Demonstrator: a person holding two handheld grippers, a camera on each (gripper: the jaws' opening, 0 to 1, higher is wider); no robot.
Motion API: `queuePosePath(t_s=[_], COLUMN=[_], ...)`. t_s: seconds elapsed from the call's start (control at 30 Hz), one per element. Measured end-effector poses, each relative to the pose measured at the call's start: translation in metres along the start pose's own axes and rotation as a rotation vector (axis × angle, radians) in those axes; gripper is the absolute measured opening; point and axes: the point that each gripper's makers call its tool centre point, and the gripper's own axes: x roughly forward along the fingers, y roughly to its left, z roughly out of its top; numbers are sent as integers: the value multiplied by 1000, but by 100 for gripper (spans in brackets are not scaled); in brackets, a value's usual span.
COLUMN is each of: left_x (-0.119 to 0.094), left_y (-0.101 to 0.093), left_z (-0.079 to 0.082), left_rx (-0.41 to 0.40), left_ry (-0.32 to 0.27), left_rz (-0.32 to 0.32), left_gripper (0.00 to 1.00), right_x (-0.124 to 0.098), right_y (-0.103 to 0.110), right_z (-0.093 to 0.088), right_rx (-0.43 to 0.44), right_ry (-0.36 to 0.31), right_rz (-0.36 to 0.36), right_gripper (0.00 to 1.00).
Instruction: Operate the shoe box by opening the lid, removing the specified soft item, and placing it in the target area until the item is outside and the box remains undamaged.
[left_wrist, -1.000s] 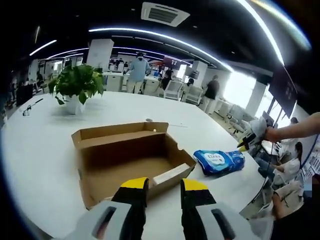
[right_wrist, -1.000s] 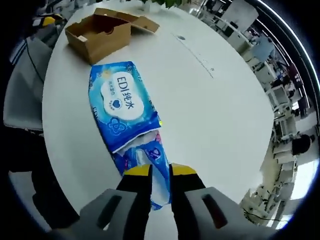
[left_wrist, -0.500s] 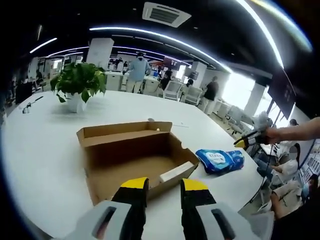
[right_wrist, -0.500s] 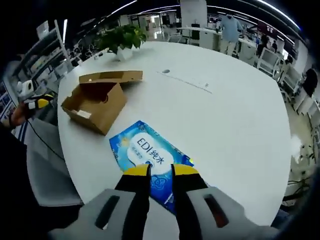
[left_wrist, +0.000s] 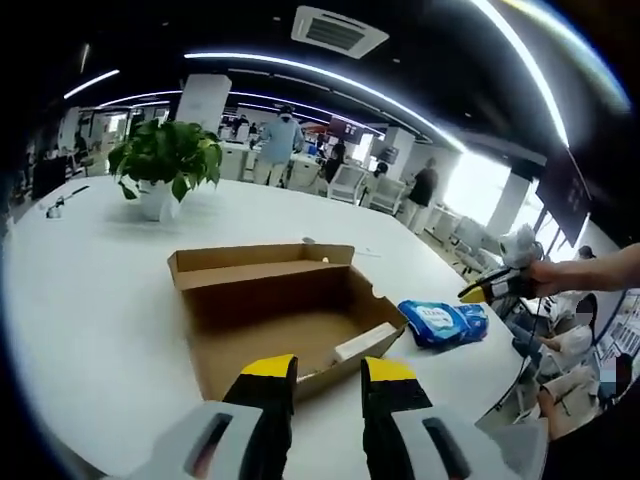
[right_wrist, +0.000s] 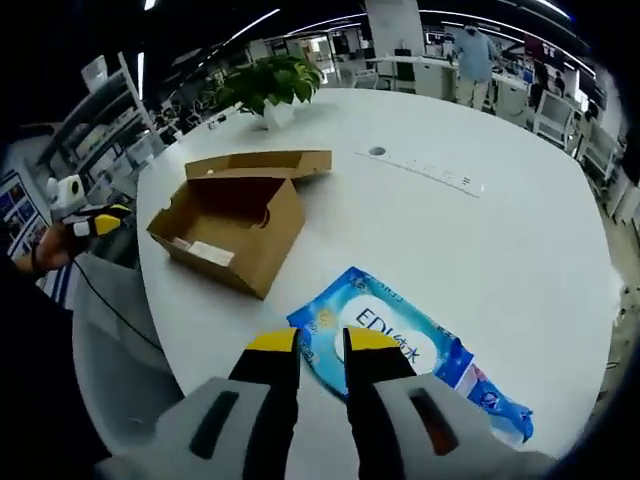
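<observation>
While the shoe box (left_wrist: 285, 310) sits open on the white counter (left_wrist: 90, 300) with its lid folded back, the blue soft pack (right_wrist: 385, 340) lies flat on the counter just beside the box, already outside it. Left hand-held gripper (left_wrist: 327, 372) hovers near the box's front wall, its jaws a narrow gap apart and holding nothing. Right hand-held gripper (right_wrist: 322, 341) hangs above the pack's near edge, jaws likewise slightly parted and empty. A white slip (left_wrist: 365, 342) remains inside the box. Risk now: a careless left gripper could dent the thin cardboard wall, or a sweep could nudge the pack off the counter edge
</observation>
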Motion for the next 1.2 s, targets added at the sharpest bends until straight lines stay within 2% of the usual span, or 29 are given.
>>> queuePosePath(t_s=[0.27,0.43,0.77,1.0,1.2], left_x=[-7,-7,2,5,6], left_y=[14,23,35,40,47], left_z=[-3,-7,-16,-17,-20], left_rx=[-18,-16,-3,7,3], left_ry=[-4,0,20,24,28], left_rz=[4,8,-6,-10,-13], left_gripper=[26,26,28,28,28], right_x=[31,49,74,89,97], right_y=[49,66,103,114,120], right_z=[23,29,40,38,48], right_rx=[-38,-72,-60,-70,-36], right_ry=[-4,6,-3,7,-21], right_rz=[69,80,140,144,146], right_gripper=[17,18,20,21,20])
